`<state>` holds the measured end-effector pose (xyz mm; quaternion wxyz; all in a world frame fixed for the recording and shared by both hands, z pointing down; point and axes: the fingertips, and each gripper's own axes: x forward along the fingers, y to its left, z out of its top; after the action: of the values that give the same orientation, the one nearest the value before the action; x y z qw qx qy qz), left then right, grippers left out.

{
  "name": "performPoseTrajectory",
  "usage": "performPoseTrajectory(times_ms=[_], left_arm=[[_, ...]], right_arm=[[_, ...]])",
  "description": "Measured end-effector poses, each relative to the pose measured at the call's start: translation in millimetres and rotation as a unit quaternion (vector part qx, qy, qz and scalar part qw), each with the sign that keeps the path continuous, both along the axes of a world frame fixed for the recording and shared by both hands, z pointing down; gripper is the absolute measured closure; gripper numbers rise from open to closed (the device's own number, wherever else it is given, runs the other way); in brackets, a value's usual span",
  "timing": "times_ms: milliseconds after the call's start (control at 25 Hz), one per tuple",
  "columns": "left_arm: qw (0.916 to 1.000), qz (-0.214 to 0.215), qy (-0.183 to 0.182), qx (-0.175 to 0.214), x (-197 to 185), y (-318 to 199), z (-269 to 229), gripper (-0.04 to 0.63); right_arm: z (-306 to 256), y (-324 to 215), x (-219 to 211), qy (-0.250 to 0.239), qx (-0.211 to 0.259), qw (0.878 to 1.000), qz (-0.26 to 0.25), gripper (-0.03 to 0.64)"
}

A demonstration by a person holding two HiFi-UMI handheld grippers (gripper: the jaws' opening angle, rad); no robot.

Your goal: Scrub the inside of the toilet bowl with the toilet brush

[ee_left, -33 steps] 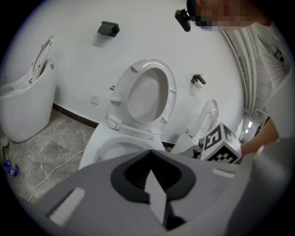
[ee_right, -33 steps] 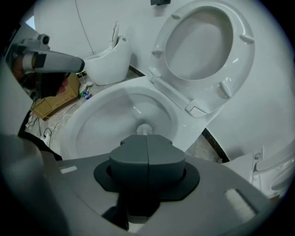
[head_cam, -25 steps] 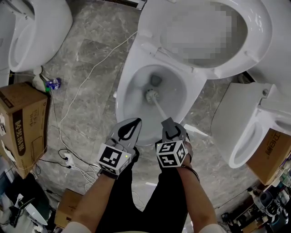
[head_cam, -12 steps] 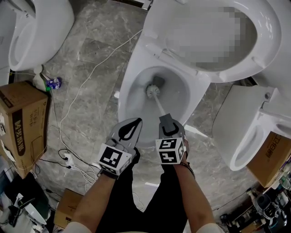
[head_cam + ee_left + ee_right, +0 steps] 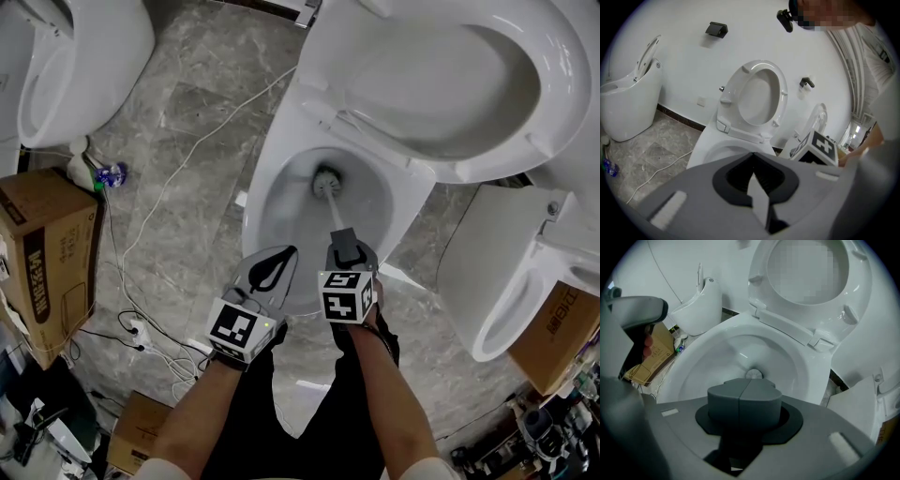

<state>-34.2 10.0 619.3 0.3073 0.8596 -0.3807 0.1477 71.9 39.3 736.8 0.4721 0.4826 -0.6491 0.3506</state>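
Gripping the toilet brush (image 5: 327, 183) by its handle, right gripper (image 5: 343, 246) has its jaws pressed tight on it — bristle head sits low inside the toilet bowl (image 5: 272, 202), by the drain. Left gripper (image 5: 279, 255) hangs over the near rim, jaws closed on nothing.

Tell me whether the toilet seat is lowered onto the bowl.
No: the seat stands tipped up behind the bowl, which is left open.
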Motion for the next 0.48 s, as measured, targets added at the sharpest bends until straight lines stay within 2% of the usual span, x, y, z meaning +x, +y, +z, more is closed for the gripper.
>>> performPoseTrajectory(times_ms=[200, 480], left_arm=[[1.0000, -0.007, 0.002, 0.001, 2, -5, 4, 0.589], [0.9999, -0.015, -0.003, 0.000, 1, -8, 8, 0.589]], right_arm=[[15, -18, 1, -0.001, -0.008, 1.000, 0.016, 0.453], [32, -28, -4, 0.028, -0.017, 0.999, -0.007, 0.453]])
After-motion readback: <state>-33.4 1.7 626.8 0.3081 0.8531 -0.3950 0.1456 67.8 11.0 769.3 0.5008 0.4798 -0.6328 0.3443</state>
